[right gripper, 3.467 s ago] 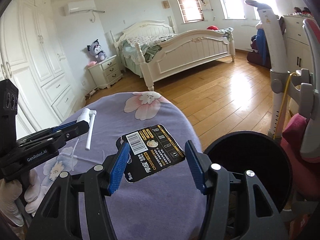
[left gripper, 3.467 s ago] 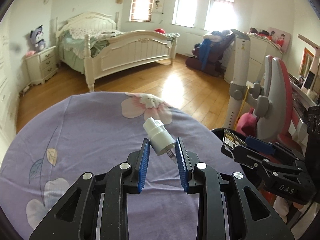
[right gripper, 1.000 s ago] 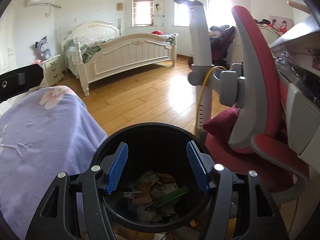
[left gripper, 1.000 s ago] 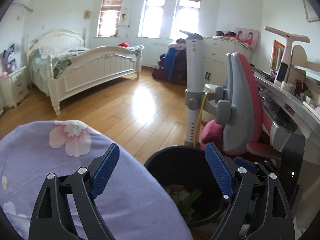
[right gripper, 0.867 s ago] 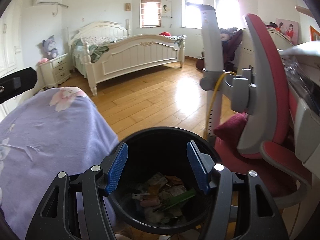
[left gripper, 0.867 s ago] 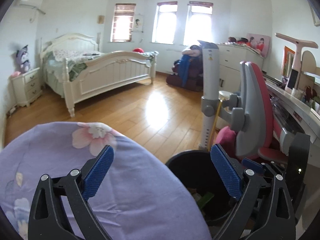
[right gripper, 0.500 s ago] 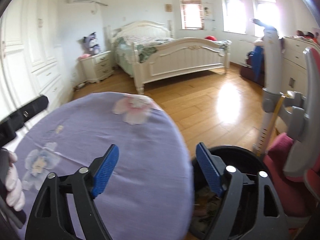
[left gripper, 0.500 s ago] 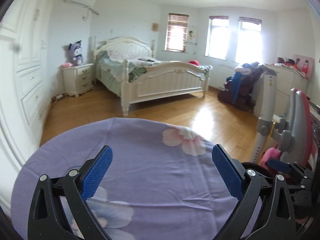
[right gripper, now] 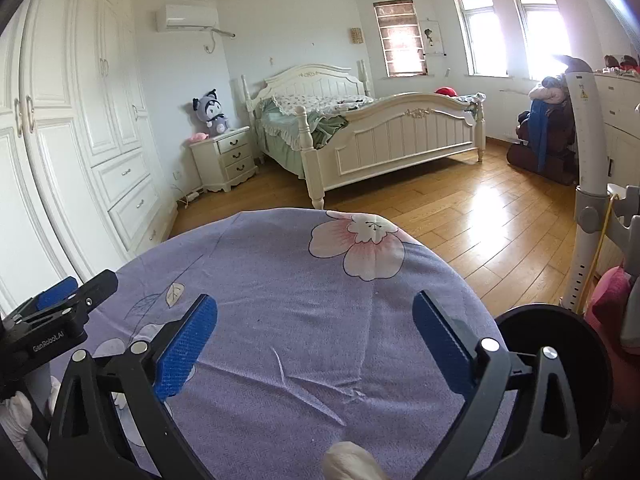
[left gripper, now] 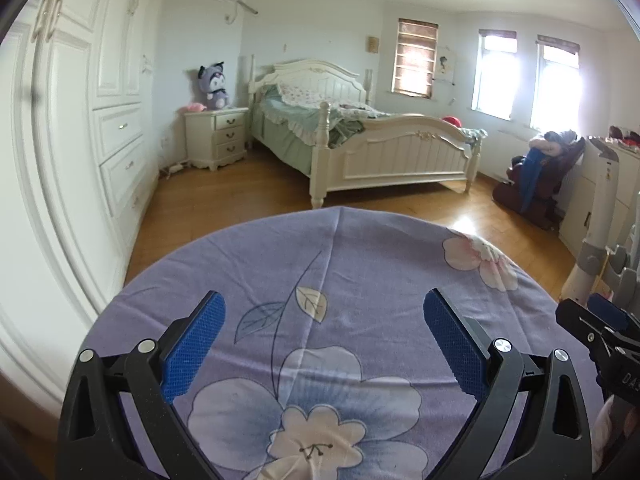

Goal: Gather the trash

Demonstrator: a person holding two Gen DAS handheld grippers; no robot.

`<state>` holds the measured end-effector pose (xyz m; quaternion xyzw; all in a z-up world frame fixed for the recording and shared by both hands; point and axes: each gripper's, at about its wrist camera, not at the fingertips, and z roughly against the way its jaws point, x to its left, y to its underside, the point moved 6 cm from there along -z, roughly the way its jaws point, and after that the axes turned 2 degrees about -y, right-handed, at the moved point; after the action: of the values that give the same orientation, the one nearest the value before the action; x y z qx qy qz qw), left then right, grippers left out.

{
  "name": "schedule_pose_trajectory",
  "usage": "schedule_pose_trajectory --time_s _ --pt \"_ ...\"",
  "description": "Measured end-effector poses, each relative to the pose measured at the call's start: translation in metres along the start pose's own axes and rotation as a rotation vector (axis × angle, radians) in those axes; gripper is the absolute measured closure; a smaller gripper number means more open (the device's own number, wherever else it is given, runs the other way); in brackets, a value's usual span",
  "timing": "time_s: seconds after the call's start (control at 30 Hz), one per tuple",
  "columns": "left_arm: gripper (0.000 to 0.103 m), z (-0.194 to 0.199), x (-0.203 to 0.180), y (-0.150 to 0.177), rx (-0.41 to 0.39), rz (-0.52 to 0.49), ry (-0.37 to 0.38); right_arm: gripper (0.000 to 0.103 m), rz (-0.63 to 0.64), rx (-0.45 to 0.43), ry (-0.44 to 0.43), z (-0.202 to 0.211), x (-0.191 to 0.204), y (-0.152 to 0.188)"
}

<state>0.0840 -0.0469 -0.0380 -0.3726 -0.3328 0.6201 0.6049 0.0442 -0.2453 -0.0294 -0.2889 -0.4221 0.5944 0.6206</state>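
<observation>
My left gripper (left gripper: 323, 332) is wide open and empty above a round table with a purple flowered cloth (left gripper: 360, 264). My right gripper (right gripper: 314, 330) is also wide open and empty over the same cloth (right gripper: 280, 280). The black trash bin (right gripper: 560, 332) stands just past the table's right edge, below my right gripper's right finger; its inside is hidden. No trash shows on the cloth. The right gripper also shows at the right edge of the left wrist view (left gripper: 600, 328), and the left gripper at the left edge of the right wrist view (right gripper: 56, 312).
A white fan stand (right gripper: 588, 184) and a grey-and-pink chair (right gripper: 624, 280) stand right of the bin. A white bed (left gripper: 360, 148), a nightstand (left gripper: 216, 136) and wardrobes (left gripper: 80, 120) lie beyond over wooden floor. A white gloved fingertip (right gripper: 352, 464) shows at the bottom.
Both grippers have swung left from over the bin back above the table. The spray bottle and black card held earlier are gone from the jaws, and both jaws have opened wider.
</observation>
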Motion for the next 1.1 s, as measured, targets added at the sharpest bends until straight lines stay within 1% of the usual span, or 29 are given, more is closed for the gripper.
schedule_pose_trajectory --time_s 0.1,0.3,0.4,0.57,0.8,1.1 --pt "0.005 -0.003 -0.003 0.004 0.005 -0.029 -0.009 0.006 -0.001 -0.075 0.013 0.011 0.003 -0.007" --pt "0.005 -0.01 -0.001 0.014 0.031 -0.028 -0.019 0.006 0.046 -0.139 0.04 0.019 0.011 -0.013" --pt "0.005 -0.007 0.002 0.011 0.012 -0.027 -0.035 0.006 0.036 -0.164 0.054 0.024 0.007 -0.013" --pt "0.005 -0.006 0.001 0.008 0.001 -0.034 -0.044 0.006 0.017 -0.18 0.064 0.025 0.002 -0.013" --pt "0.005 -0.001 0.003 0.008 -0.015 -0.035 -0.064 0.006 0.044 -0.205 0.073 0.029 0.009 -0.012" --pt "0.005 0.001 0.002 0.009 -0.021 -0.03 -0.044 0.006 0.043 -0.205 0.078 0.03 0.01 -0.01"
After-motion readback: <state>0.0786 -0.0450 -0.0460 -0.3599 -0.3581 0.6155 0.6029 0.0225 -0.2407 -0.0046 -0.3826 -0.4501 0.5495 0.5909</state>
